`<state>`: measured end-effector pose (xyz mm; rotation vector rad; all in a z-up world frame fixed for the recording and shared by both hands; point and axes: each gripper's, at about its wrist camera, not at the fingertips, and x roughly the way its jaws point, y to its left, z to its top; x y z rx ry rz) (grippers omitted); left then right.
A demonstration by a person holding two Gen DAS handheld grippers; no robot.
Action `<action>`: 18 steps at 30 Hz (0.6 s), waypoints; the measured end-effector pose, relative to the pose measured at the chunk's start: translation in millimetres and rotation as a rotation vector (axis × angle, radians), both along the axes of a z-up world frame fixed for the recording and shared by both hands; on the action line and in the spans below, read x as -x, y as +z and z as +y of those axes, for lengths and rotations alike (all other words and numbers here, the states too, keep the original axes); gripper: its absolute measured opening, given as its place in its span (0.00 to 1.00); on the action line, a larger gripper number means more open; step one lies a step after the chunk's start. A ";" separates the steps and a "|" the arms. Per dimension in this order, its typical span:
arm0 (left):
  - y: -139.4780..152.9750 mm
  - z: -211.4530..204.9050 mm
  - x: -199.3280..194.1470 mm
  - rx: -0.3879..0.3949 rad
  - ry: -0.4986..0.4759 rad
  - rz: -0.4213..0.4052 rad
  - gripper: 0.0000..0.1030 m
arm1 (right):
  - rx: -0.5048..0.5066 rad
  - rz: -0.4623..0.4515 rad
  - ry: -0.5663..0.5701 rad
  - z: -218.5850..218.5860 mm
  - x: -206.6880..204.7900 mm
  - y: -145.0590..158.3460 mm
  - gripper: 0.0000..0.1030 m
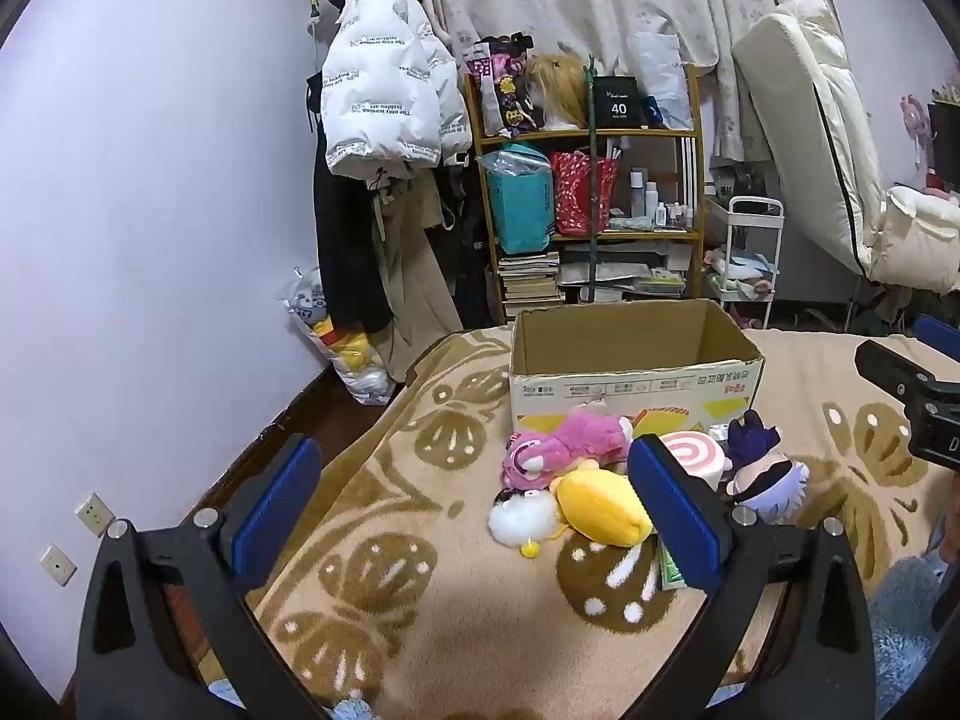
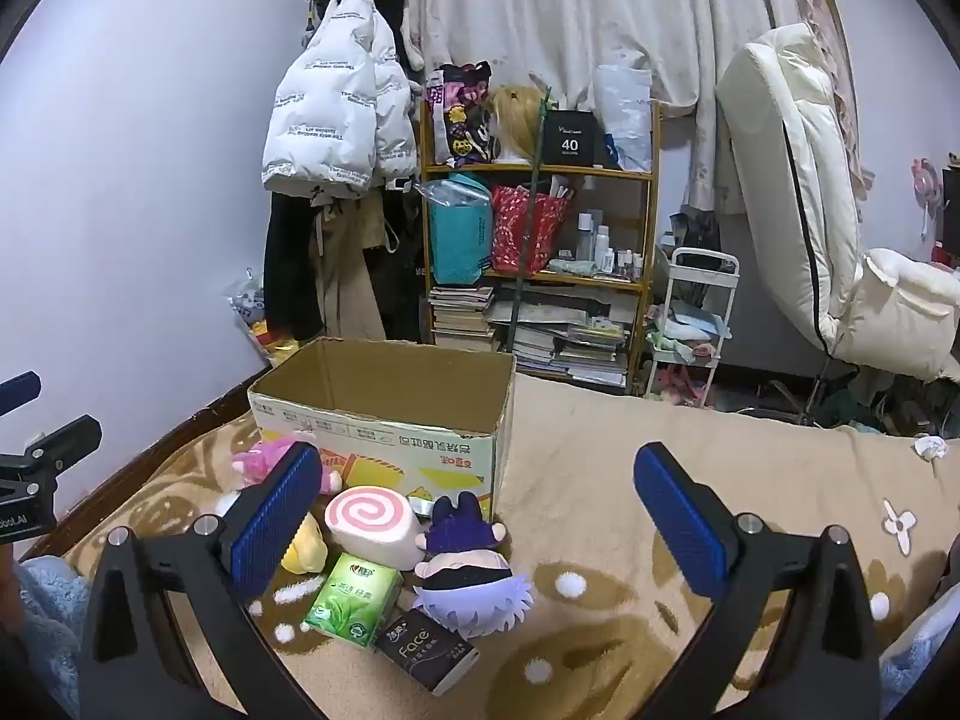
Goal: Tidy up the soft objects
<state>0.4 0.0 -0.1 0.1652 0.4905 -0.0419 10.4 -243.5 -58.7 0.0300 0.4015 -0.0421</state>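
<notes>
An open cardboard box [image 1: 636, 387] [image 2: 384, 438] stands on a beige patterned blanket. In front of it lie soft toys: a pink bear [image 1: 558, 447] [image 2: 264, 459], a yellow plush [image 1: 600, 507] [image 2: 306, 549], a white fluffy pompom [image 1: 519, 519], a pink swirl-roll cushion [image 1: 693, 453] [image 2: 372, 522] and a purple-haired doll [image 1: 765, 474] [image 2: 468, 576]. Two tissue packs, green [image 2: 354, 600] and black [image 2: 427, 651], lie close by. My left gripper [image 1: 474, 501] is open above the blanket, left of the toys. Open too, my right gripper [image 2: 480, 516] hovers over the doll with nothing between its fingers.
A bookshelf [image 1: 588, 192] with bags and books, hanging coats [image 1: 384, 120], a white cart [image 1: 747, 258] and a folded mattress [image 1: 810, 138] stand behind the bed. A crumpled tissue [image 2: 930, 449] lies at the blanket's right. Blue fluffy fabric [image 1: 900, 630] shows at the near edge.
</notes>
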 end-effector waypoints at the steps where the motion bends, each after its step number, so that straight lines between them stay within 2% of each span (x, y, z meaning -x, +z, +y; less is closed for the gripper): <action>1: 0.0 0.0 -0.1 0.001 0.000 0.000 0.98 | 0.001 0.002 0.001 0.2 -0.4 -0.3 1.00; 7: 0.0 -0.3 0.4 0.002 -0.005 0.000 0.98 | 0.005 0.002 -0.001 -0.2 -0.8 -1.4 1.00; 13: -13.7 1.4 -6.3 -0.003 -0.012 0.001 0.98 | 0.007 0.013 0.002 1.4 -3.1 -2.4 1.00; 18: -7.1 -0.6 -2.7 -0.005 -0.006 0.005 0.98 | 0.007 0.011 0.002 0.9 -1.1 -1.7 1.00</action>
